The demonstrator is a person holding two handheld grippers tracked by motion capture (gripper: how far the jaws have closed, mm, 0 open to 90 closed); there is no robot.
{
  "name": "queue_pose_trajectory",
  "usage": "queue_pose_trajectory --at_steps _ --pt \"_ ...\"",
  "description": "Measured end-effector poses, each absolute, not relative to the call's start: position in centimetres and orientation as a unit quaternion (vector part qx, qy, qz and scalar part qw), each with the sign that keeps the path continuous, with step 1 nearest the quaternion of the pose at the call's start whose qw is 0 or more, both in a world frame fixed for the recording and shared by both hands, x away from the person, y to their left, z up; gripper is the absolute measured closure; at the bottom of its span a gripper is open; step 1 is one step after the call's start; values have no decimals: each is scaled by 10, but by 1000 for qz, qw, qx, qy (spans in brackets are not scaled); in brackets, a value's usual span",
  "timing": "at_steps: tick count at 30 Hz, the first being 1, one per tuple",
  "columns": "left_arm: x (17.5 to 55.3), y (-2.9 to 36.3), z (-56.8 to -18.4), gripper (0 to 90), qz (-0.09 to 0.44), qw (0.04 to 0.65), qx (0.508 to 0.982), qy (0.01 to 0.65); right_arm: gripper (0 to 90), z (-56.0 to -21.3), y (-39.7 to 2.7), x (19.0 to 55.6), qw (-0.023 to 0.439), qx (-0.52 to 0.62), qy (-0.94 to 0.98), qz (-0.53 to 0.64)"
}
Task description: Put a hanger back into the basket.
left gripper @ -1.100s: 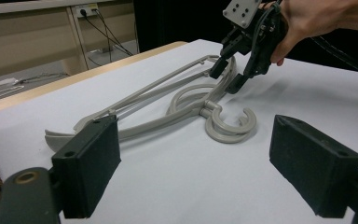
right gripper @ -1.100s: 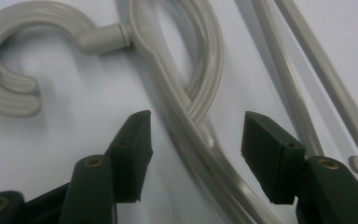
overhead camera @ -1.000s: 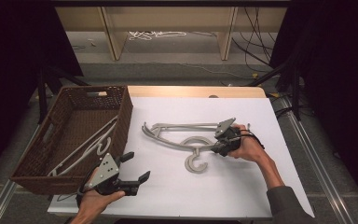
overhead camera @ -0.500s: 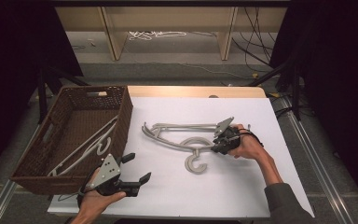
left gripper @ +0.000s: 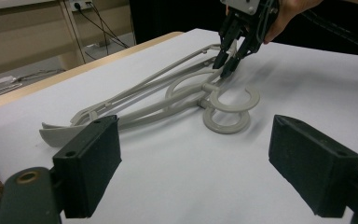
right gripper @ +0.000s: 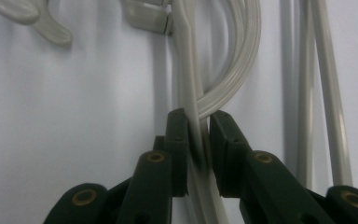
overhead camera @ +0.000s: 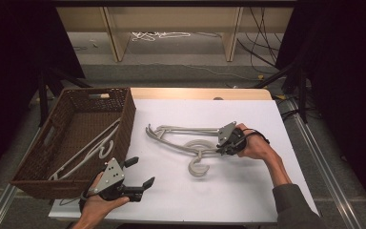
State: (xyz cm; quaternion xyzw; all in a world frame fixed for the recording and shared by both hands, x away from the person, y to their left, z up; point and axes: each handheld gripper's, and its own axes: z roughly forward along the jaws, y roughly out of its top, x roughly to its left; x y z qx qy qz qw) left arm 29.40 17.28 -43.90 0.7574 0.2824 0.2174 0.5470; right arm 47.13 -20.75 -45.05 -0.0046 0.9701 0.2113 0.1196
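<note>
Two grey plastic hangers [overhead camera: 181, 143] lie overlapped on the white table [overhead camera: 248, 191], hooks toward the front. My right gripper [overhead camera: 220, 149] sits at their right end. Its jaws have just been closing, and they now grip one thin hanger arm [right gripper: 189, 70] between the pads. From the left gripper view, the right gripper [left gripper: 226, 65] points down onto the hangers [left gripper: 158, 105] near the hooks. My left gripper [overhead camera: 140, 171] rests near the front left of the table, open and holding nothing, its pads [left gripper: 93, 163] wide apart.
A brown wicker basket [overhead camera: 126, 119] stands at the table's left edge, with more grey hangers [overhead camera: 90, 150] inside. Behind the table are wooden shelf legs and loose cables on the floor.
The right gripper's jaws have narrowed onto the hanger arm. The left gripper and the hangers have stayed where they were.
</note>
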Motion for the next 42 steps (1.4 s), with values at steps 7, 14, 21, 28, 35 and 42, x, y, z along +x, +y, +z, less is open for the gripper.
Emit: queue_pose_trajectory --at_steps 7,14,21,28,35,42 --pt "295 172 -439 169 220 547 756 283 805 -443 -209 467 131 -22 966 223" --pt "295 171 -439 178 222 549 755 282 825 -428 -212 460 172 -34 957 231" --pt "295 171 -438 188 231 546 756 278 827 -416 -210 452 199 -36 949 243" --pt "296 159 -430 190 237 541 766 252 828 -404 -206 433 198 -51 945 255" --pt "312 138 -421 191 245 496 804 221 828 -403 -202 419 192 -72 945 253" --pt "336 119 -420 215 233 456 831 216 828 -401 -200 411 185 -77 945 257"
